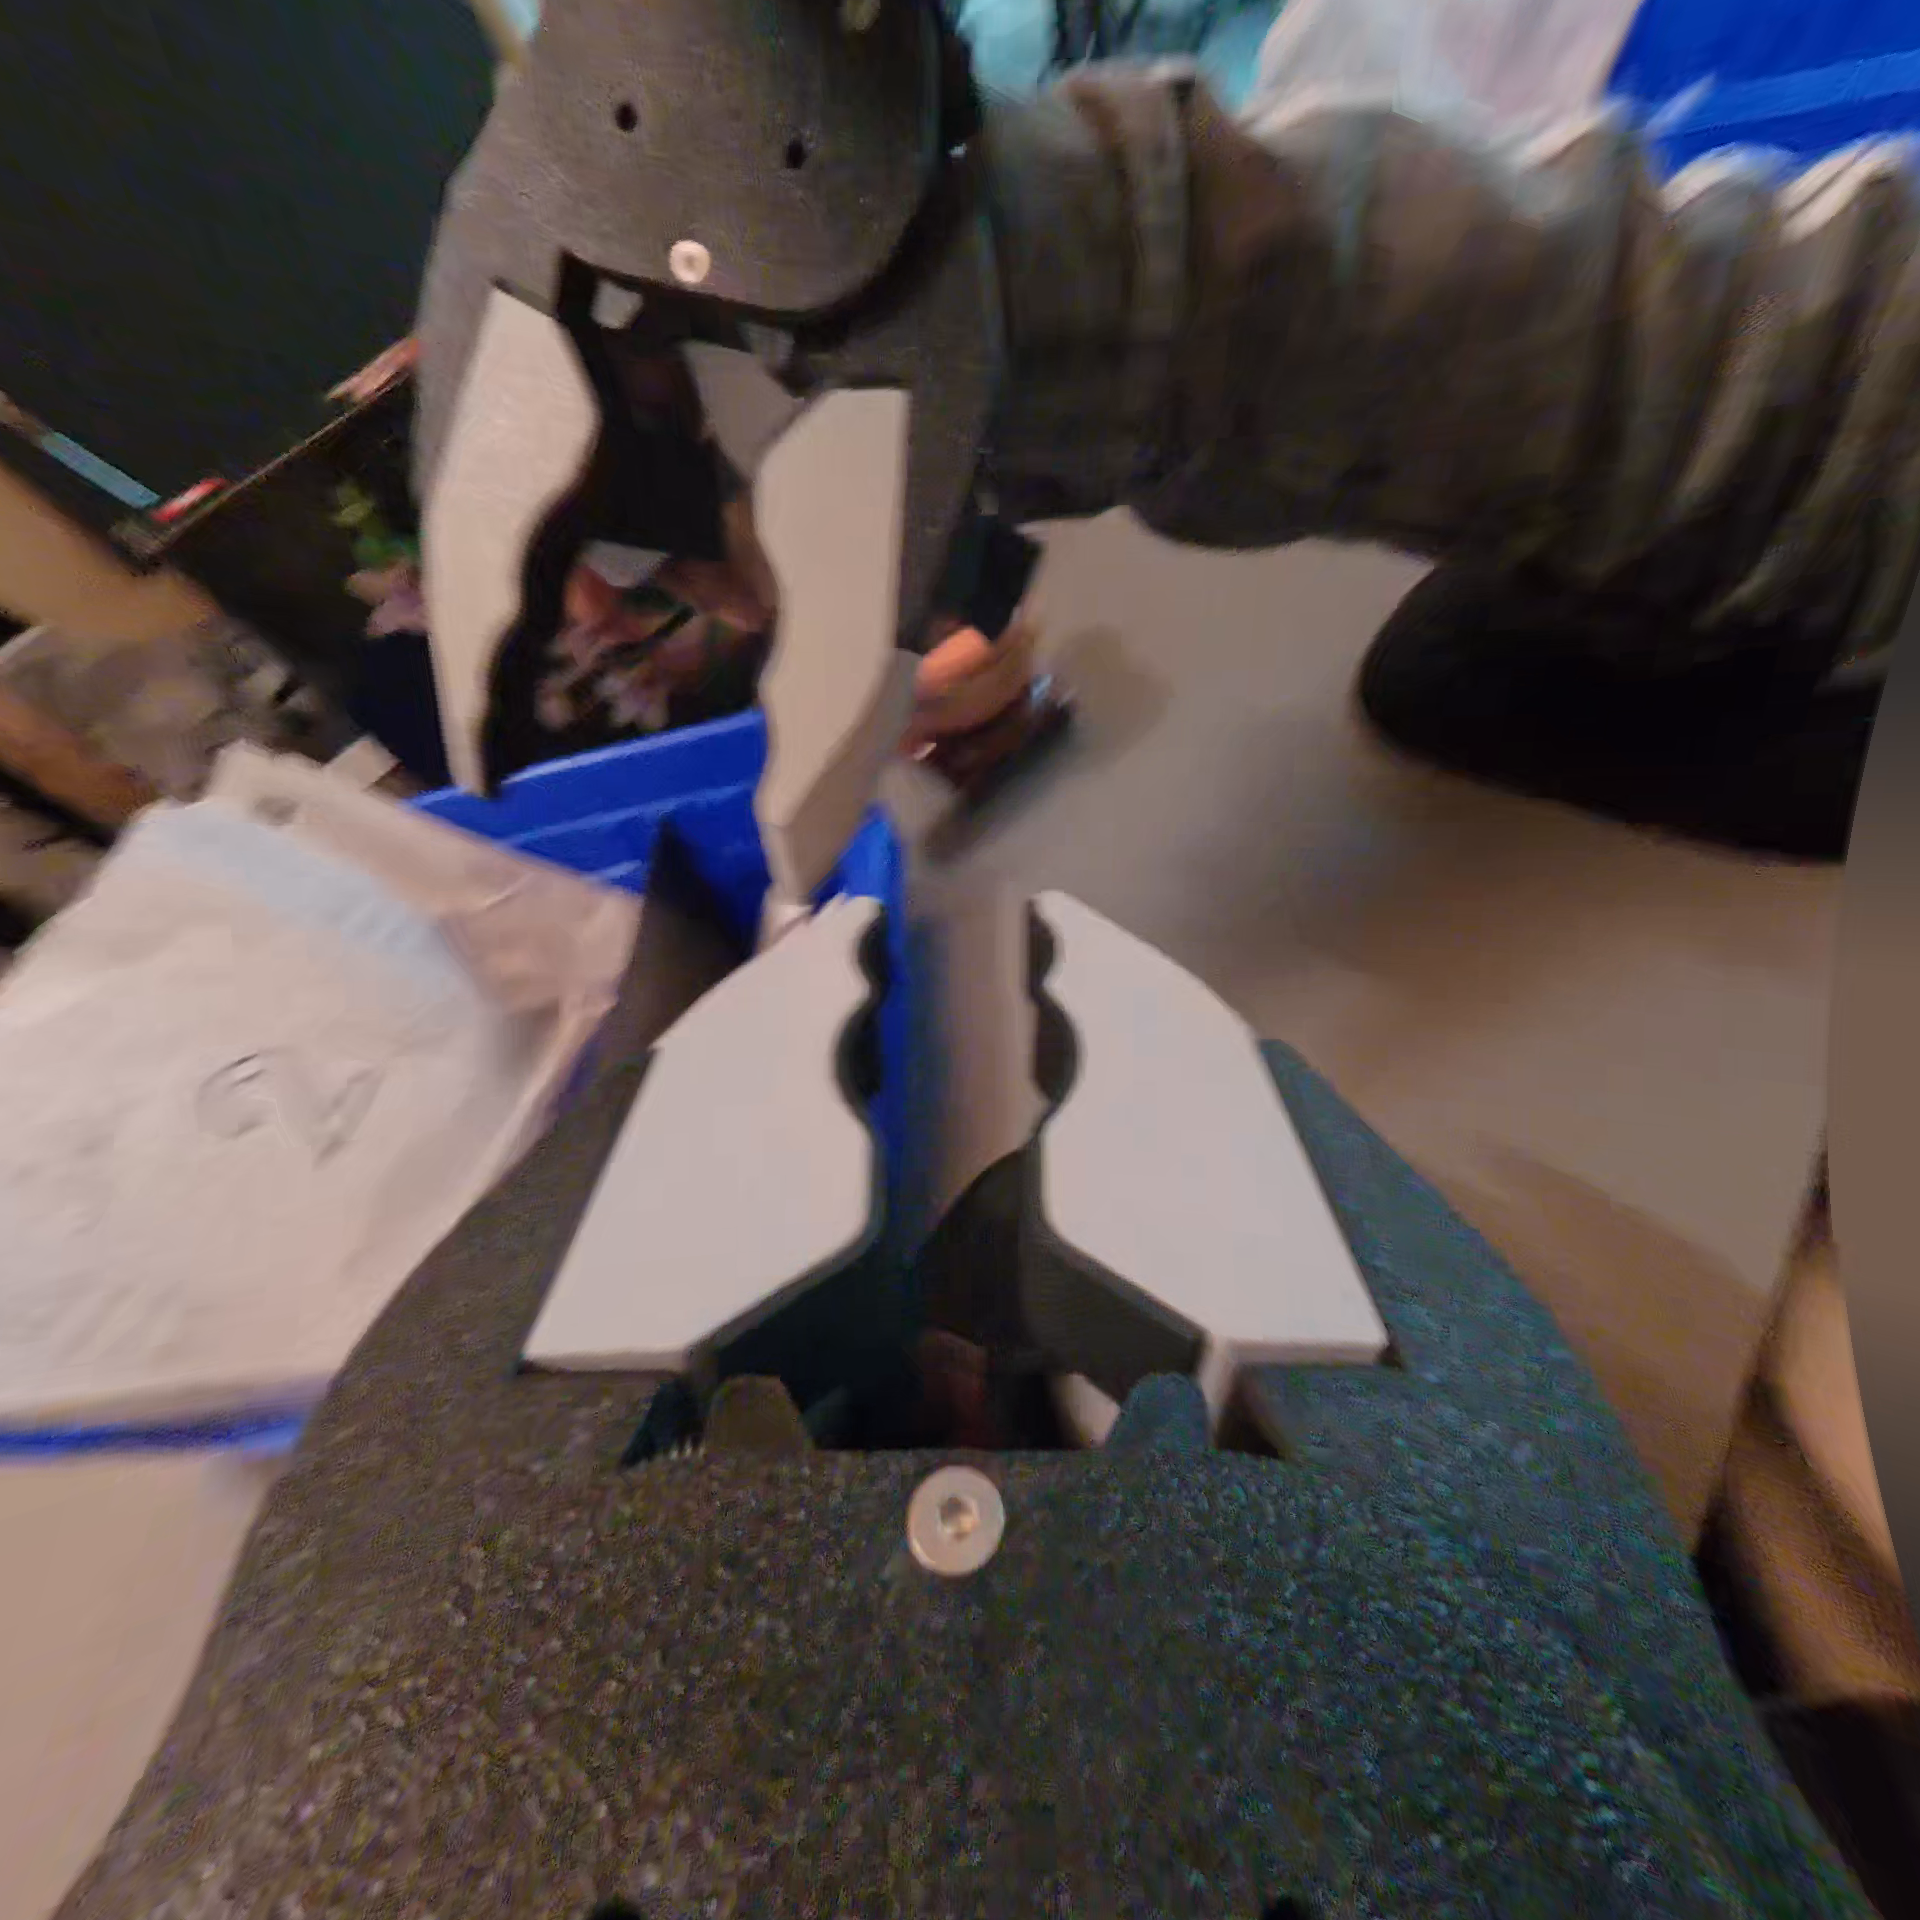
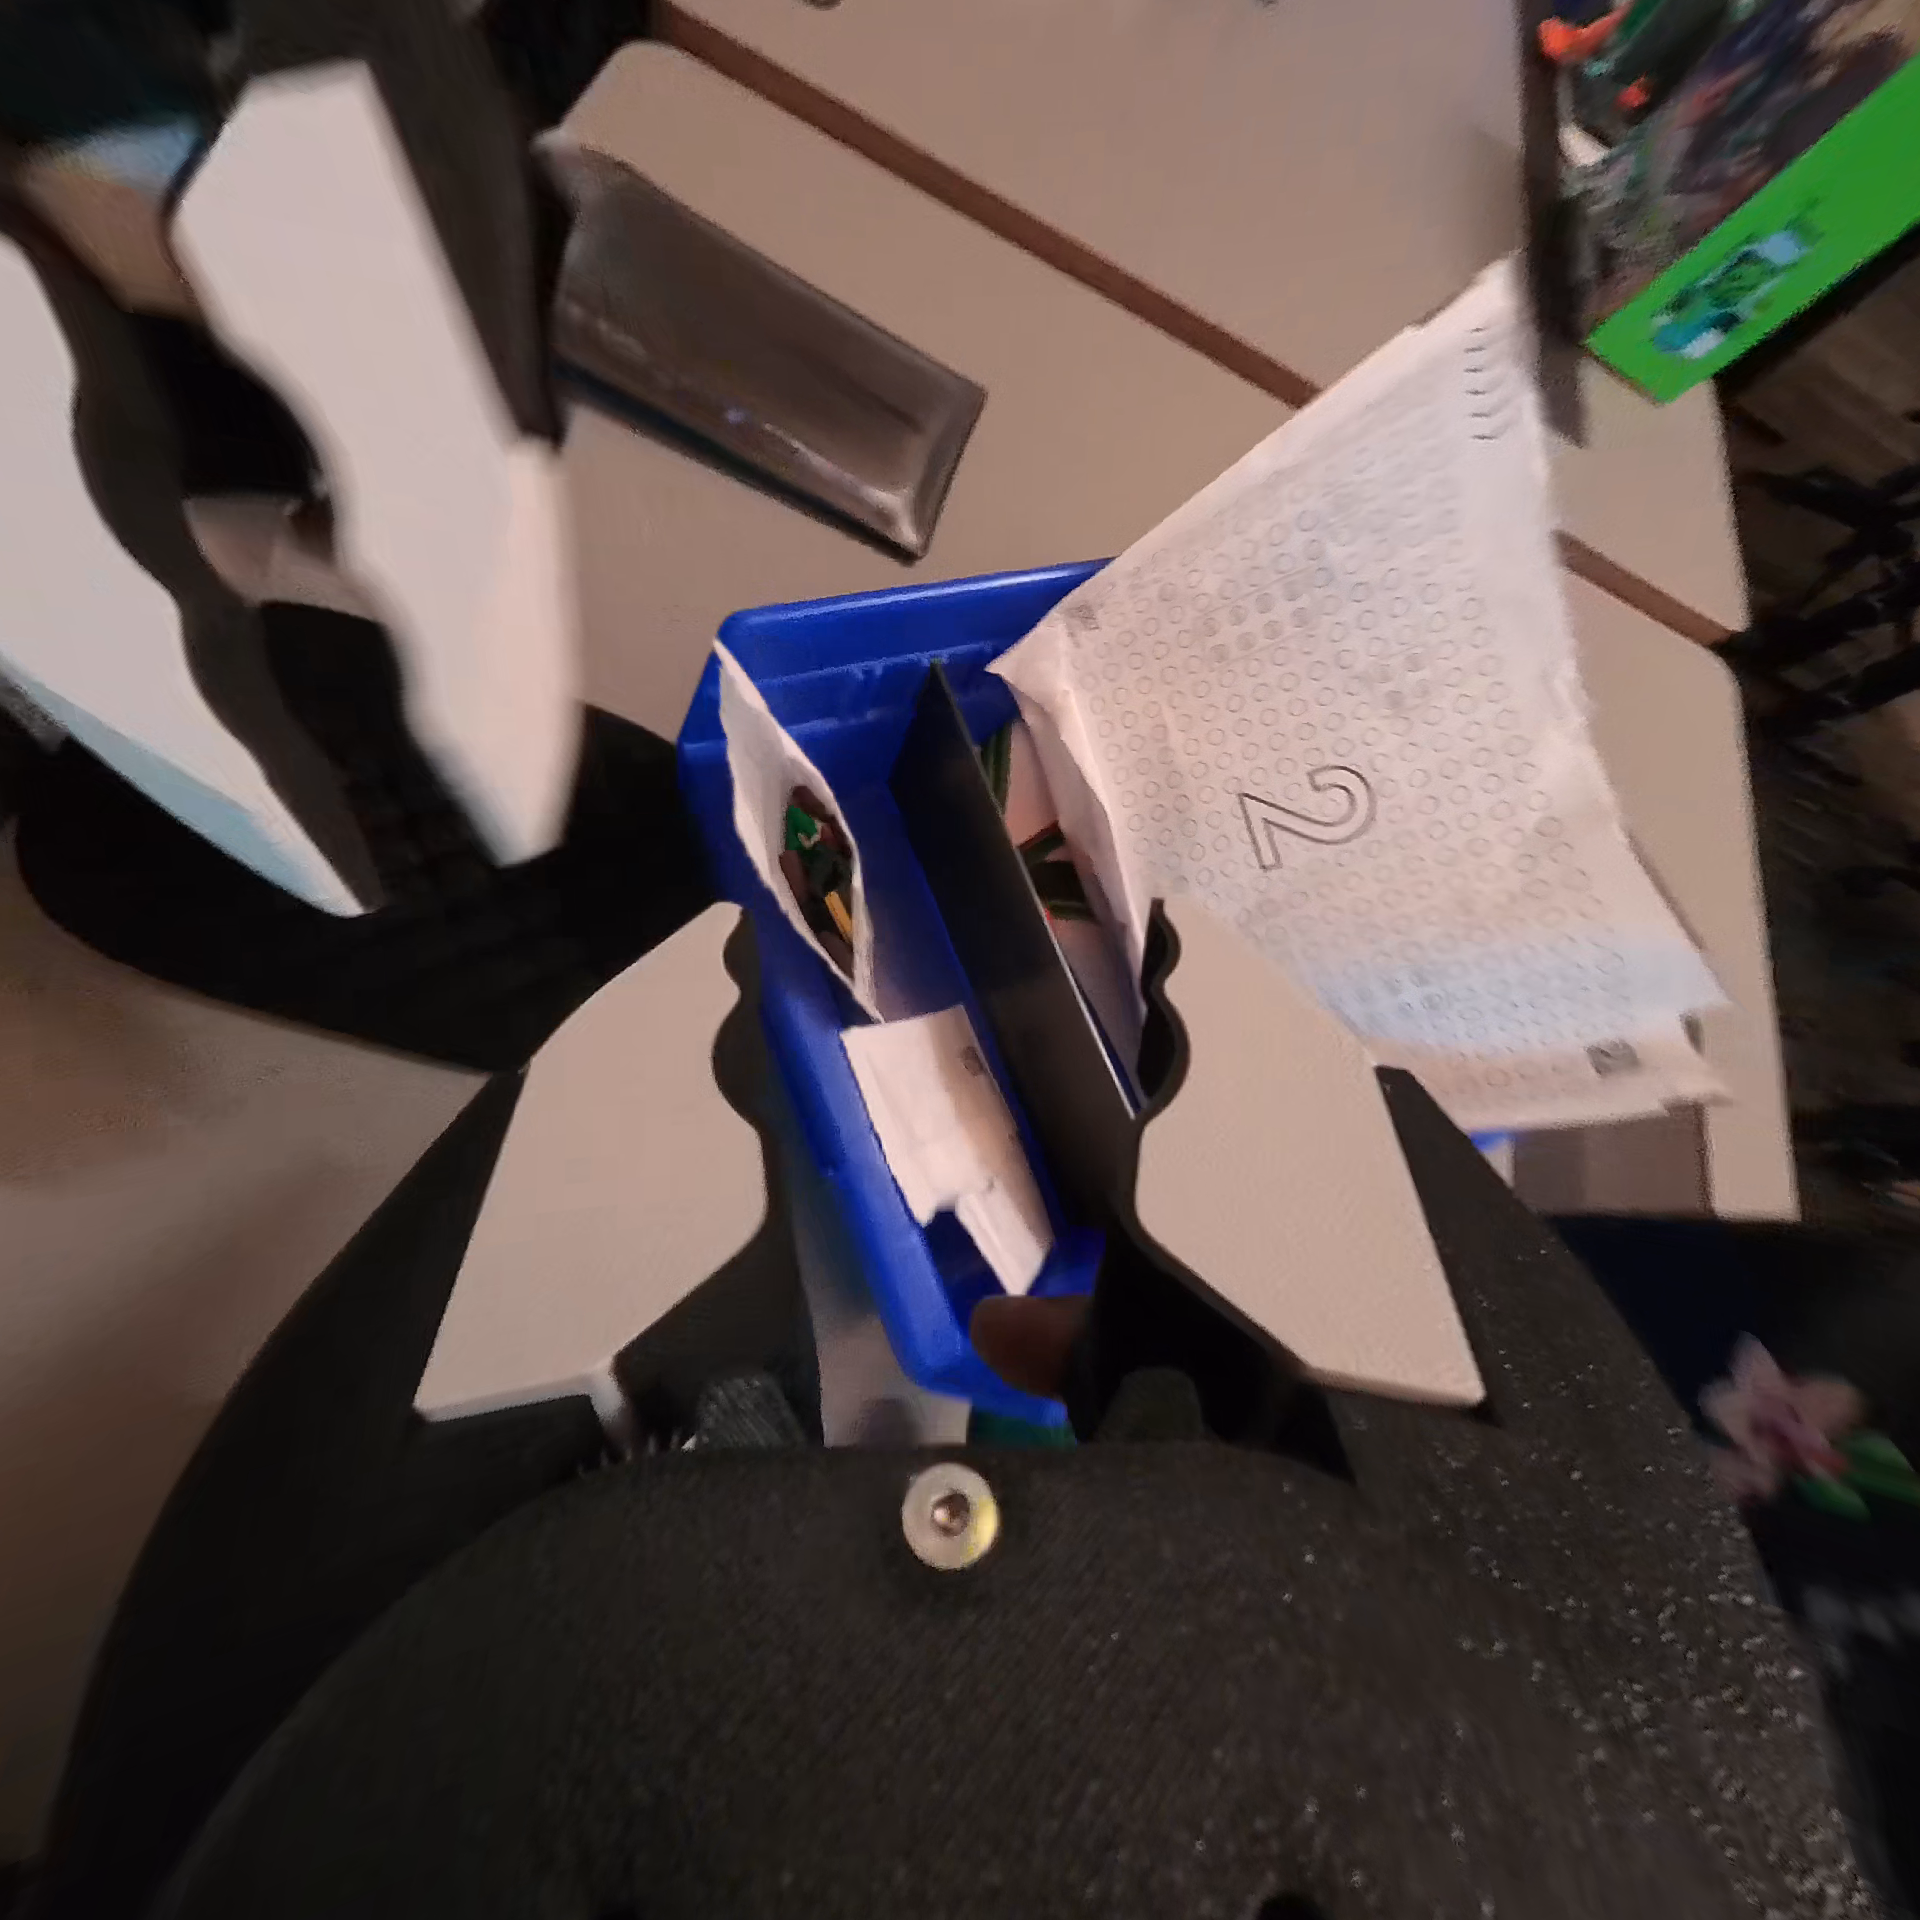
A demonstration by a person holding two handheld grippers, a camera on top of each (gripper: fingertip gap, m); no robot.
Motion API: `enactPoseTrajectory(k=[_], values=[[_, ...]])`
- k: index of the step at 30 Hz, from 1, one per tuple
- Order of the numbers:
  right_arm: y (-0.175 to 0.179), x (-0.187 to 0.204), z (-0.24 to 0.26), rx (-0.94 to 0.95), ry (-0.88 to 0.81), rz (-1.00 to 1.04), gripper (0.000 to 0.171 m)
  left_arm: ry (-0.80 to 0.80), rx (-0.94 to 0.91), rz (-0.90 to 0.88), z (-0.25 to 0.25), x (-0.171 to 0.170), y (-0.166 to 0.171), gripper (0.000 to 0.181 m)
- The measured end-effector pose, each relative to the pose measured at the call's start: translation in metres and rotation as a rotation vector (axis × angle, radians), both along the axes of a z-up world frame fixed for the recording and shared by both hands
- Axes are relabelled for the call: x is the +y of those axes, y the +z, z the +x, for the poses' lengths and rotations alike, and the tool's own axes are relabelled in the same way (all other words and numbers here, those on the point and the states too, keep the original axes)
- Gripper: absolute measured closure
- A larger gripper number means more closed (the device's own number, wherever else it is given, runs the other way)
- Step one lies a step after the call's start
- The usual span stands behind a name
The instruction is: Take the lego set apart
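The lego set, a blurred cluster of pink and purple flowers (image 1: 623,644), stands beyond a blue bin (image 1: 623,800); it also shows in the right wrist view (image 2: 1787,1423) at the lower right. My right gripper (image 2: 951,935) is open and empty, its jaws spread above the blue bin (image 2: 821,665), one fingertip (image 1: 800,873) dipping over the bin's inside. My left gripper (image 1: 956,925) is open by a narrow gap and empty, right beside the bin's near edge. In the right wrist view the left gripper (image 2: 436,883) is at the upper left.
The bin has a black divider (image 2: 997,883) and holds torn white bags (image 2: 800,831) of small lego pieces. A large white paper bag (image 2: 1299,779) hangs over its right side, also seen in the left wrist view (image 1: 260,1039). A green lego box (image 2: 1745,229) and a dark flat tray (image 2: 748,343) lie farther off. A grey sleeve (image 1: 1351,312) crosses above.
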State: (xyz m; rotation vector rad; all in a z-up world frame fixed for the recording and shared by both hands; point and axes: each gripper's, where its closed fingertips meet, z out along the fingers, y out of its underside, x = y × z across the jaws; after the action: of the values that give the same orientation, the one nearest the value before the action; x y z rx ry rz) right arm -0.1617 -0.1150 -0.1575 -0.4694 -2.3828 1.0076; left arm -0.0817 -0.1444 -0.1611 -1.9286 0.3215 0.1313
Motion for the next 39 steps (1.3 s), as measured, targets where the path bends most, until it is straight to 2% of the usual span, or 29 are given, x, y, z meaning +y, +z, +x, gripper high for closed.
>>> enactPoseTrajectory(k=[2,7,10,11,14,15,17,19,22,25,29,34,37,39], values=[[0.016,0.021,0.011,0.044,-0.073,-0.026,0.100,-0.097,-0.101,0.061,0.031,0.008,-0.009,0.181],[0.037,0.094,0.042,0.070,-0.312,-0.057,0.101,-0.134,-0.222,0.148,0.051,0.034,-0.036,0.181],[0.025,0.134,0.069,-0.006,-0.415,-0.017,0.105,-0.192,-0.290,0.170,0.056,0.040,-0.047,0.181],[0.016,0.145,0.078,-0.033,-0.422,0.018,0.113,-0.203,-0.293,0.163,0.057,0.040,-0.052,0.181],[-0.012,0.164,0.096,-0.113,-0.392,0.091,0.119,-0.226,-0.277,0.146,0.061,0.040,-0.057,0.181],[-0.019,0.168,0.095,-0.125,-0.375,0.099,0.120,-0.225,-0.278,0.145,0.060,0.040,-0.057,0.181],[-0.032,0.170,0.087,-0.137,-0.321,0.097,0.140,-0.221,-0.284,0.141,0.059,0.041,-0.059,0.180],[-0.052,0.174,0.085,-0.254,-0.315,0.113,0.154,-0.227,-0.287,0.140,0.060,0.041,-0.059,0.179],[-0.073,0.181,0.081,-0.338,-0.362,0.178,0.154,-0.218,-0.289,0.137,0.059,0.041,-0.060,0.179],[-0.073,0.176,0.075,-0.337,-0.374,0.127,0.152,-0.220,-0.287,0.124,0.059,0.042,-0.063,0.177],[-0.077,0.181,0.074,-0.336,-0.396,0.169,0.167,-0.225,-0.282,0.115,0.061,0.042,-0.064,0.175],[-0.077,0.181,0.073,-0.320,-0.406,0.165,0.167,-0.222,-0.274,0.095,0.061,0.043,-0.068,0.171],[-0.078,0.179,0.072,-0.334,-0.436,0.161,0.159,-0.220,-0.260,0.085,0.062,0.044,-0.069,0.169],[-0.083,0.181,0.072,-0.345,-0.455,0.202,0.166,-0.221,-0.254,0.079,0.063,0.044,-0.070,0.168]])
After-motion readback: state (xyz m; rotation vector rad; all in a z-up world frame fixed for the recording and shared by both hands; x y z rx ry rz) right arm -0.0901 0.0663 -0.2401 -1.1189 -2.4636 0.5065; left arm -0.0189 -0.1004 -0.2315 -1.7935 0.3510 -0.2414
